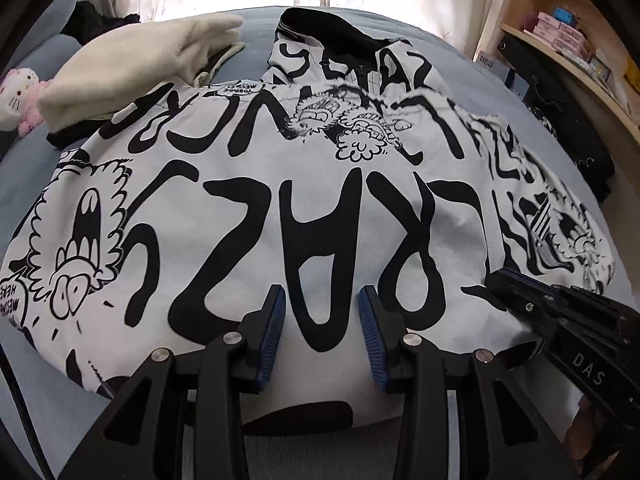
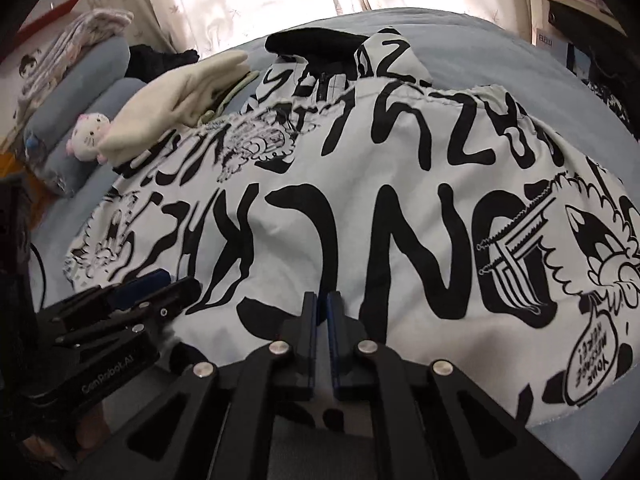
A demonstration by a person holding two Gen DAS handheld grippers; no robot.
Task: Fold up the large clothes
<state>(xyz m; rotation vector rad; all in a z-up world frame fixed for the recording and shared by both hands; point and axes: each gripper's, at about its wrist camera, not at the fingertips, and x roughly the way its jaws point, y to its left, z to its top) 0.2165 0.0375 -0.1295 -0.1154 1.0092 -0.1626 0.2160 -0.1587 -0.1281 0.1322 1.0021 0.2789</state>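
Observation:
A large white garment with black cartoon lettering [image 1: 304, 200] lies spread over a blue bed; it also fills the right wrist view [image 2: 360, 200]. Its black collar part points to the far side [image 1: 328, 28]. My left gripper [image 1: 322, 328] is open, blue pads apart, hovering just over the garment's near hem. My right gripper [image 2: 322, 312] is shut, its pads pressed together at the garment's near edge; whether cloth is pinched between them is not visible. The right gripper shows at the right of the left wrist view [image 1: 520, 292], and the left gripper at the left of the right wrist view [image 2: 152, 288].
A folded cream garment [image 1: 132, 64] lies on the far left of the bed [image 1: 48, 160], partly over the printed one. A pink and white plush toy [image 1: 20, 96] sits by the pillows. A wooden shelf [image 1: 568, 48] stands at the right. Curtains hang behind.

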